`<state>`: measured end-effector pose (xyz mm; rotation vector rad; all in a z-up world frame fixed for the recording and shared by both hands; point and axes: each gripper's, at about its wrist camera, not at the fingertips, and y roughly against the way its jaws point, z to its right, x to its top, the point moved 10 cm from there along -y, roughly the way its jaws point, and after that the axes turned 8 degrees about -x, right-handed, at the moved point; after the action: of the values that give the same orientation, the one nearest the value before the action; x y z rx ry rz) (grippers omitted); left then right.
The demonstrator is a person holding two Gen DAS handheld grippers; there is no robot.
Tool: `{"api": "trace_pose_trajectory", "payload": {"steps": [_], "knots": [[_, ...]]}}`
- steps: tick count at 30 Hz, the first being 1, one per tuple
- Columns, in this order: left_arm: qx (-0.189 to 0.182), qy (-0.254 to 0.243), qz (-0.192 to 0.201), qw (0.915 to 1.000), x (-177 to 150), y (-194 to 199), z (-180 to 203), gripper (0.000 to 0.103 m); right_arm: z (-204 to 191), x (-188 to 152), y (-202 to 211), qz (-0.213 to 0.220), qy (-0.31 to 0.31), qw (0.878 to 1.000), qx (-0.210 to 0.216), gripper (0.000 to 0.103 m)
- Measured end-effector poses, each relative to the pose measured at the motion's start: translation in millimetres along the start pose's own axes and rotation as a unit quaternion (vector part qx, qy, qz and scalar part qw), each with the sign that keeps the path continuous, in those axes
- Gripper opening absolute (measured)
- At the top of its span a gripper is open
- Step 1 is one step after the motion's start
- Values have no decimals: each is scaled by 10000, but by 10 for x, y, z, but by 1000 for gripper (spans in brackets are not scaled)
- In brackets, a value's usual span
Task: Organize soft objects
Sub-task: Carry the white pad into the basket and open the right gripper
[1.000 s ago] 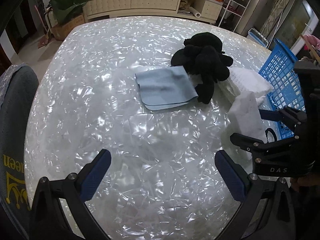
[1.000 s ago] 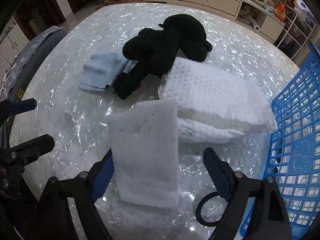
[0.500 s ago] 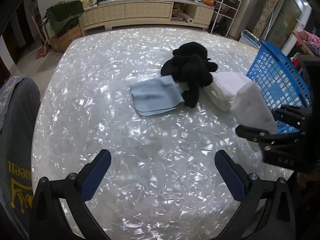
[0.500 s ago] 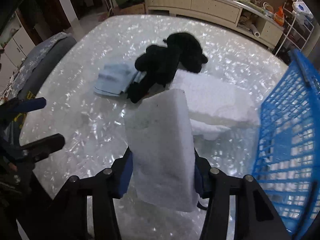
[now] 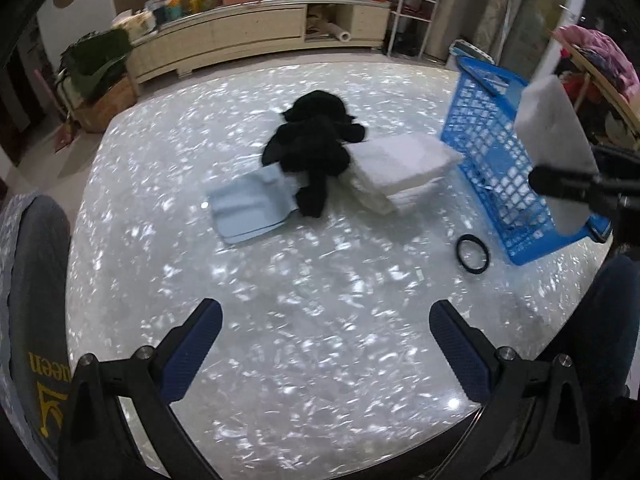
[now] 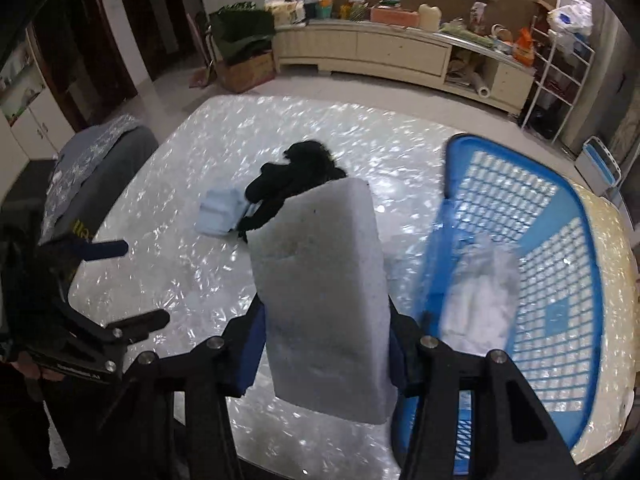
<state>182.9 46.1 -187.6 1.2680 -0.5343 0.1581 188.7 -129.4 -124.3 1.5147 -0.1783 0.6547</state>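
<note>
My right gripper (image 6: 326,350) is shut on a white foam block (image 6: 320,292) and holds it up in the air beside the blue basket (image 6: 560,320). The block also shows at the right of the left wrist view (image 5: 556,148). White soft stuff (image 6: 480,300) lies in the basket. On the table lie a black plush toy (image 5: 316,152), a folded light blue cloth (image 5: 248,208) and a white towel (image 5: 404,164). My left gripper (image 5: 326,344) is open and empty above the near table edge.
A black ring (image 5: 473,254) lies on the pearly table (image 5: 280,300) by the basket's (image 5: 492,160) near corner. A grey chair (image 5: 32,280) stands at the left edge. A long sideboard (image 5: 256,36) stands behind.
My right gripper shut on the foam block and lifted it off the table, high and toward the basket. My left gripper drew back and up, staying open.
</note>
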Motion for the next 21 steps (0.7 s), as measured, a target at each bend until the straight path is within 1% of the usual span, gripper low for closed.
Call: {"api": "trace_pose_trajectory", "payload": {"steps": [7, 14, 18, 19, 21], "knots": [[-168, -331, 6, 9993, 114, -82, 399, 103, 445, -94, 211, 81, -207, 9997, -132, 49], [-294, -595, -149, 9977, 245, -295, 726, 103, 826, -198, 313, 78, -416, 9987, -299, 49], [-370, -725, -191, 9965, 279, -410, 906, 103, 935, -203, 302, 70, -497, 9981, -346, 49], [-433, -728, -229, 9961, 287, -457, 954, 103, 973, -208, 294, 63, -526, 9980, -355, 49], [-443, -782, -295, 9955, 298, -544, 1010, 103, 1023, -192, 272, 46, -559, 9978, -366, 49]]}}
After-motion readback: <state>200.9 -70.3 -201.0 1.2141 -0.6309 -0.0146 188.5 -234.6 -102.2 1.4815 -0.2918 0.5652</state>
